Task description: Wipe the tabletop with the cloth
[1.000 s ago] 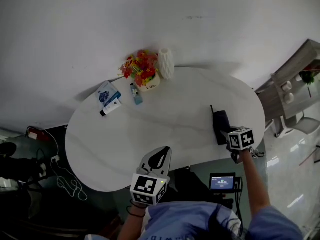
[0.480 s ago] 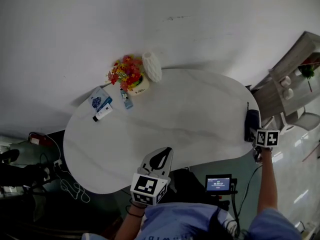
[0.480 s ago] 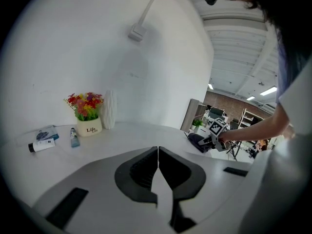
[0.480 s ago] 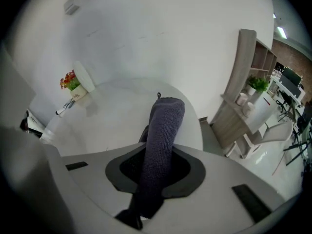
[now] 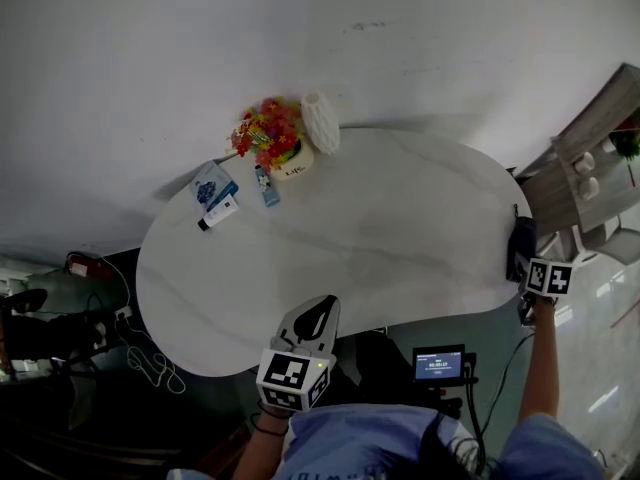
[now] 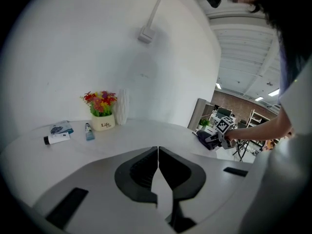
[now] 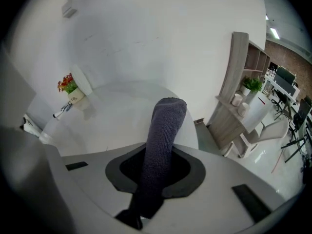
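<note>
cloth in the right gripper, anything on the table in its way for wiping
Nothing visible blocks the middle. The cloth, clamped in the right gripper, is at the table's right edge; flowers, a vase, tubes and a packet crowd only its far left rim.

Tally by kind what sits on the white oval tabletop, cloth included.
Tubes: 2 (small blue tube, white tube with dark cap)
Flower pots: 1 (cream pot of red and yellow flowers)
Vases: 1 (white ribbed vase)
Packets: 1 (blue and white flat packet)
Cloths: 1 (dark grey knitted cloth, in right tool)
Total: 6
</note>
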The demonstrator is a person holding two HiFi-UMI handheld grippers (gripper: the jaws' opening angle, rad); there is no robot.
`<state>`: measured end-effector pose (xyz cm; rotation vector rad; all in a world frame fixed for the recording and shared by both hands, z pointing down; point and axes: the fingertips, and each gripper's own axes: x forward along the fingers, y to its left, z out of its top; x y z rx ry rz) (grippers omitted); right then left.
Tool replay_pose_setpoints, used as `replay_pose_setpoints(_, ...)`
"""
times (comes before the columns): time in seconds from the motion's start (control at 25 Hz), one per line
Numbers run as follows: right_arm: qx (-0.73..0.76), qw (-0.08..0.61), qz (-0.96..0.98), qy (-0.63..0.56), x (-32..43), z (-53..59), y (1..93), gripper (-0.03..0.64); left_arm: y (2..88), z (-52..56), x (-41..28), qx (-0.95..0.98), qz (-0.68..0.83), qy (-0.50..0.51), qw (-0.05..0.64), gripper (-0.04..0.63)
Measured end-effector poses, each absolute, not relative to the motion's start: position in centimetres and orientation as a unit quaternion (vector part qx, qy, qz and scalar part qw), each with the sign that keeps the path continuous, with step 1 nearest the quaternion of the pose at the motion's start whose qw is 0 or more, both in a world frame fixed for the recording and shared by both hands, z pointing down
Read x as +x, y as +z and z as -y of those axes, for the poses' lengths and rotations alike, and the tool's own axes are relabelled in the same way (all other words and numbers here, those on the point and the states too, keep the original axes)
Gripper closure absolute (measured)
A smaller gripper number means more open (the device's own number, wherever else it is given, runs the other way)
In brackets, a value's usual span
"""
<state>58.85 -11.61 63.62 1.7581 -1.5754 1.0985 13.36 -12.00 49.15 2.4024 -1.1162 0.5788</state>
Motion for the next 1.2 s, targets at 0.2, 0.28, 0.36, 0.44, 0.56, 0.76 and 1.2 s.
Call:
replay_pose_setpoints(0.2,0.624,0.264,0.629,0.382,53.3,13.3,61.6,0.545,49.2,11.1,10.7,0.858,0.419,0.203,0.217,0.578)
replay_pose_setpoints(0.28,0.609,0.265,0.647,0.373,50.6,13.8,60.5,0.545,48.8,10.7,9.7,0.858,0.424,0.195,0.214,0.578)
replay_pose_setpoints(0.36,0.595,0.268,0.664,0.364,47.8,14.1,59.6,0.545,48.2,10.3,8.6,0.858,0.428,0.186,0.212,0.578)
replay_pose_setpoints(0.44,0.579,0.272,0.680,0.358,44.8,14.2,58.9,0.545,47.7,9.6,7.1,0.858,0.433,0.179,0.210,0.578)
replay_pose_setpoints(0.56,0.552,0.278,0.703,0.353,39.6,14.0,58.5,0.545,47.5,8.0,3.7,0.852,0.447,0.174,0.209,0.578)
replay_pose_setpoints(0.76,0.512,0.298,0.734,0.332,30.5,13.5,57.7,0.545,47.7,4.6,-3.6,0.834,0.479,0.169,0.214,0.578)
replay_pose_setpoints(1.2,0.416,0.314,0.801,0.297,7.9,9.7,56.9,0.545,49.5,-3.8,-20.5,0.786,0.553,0.159,0.226,0.578)
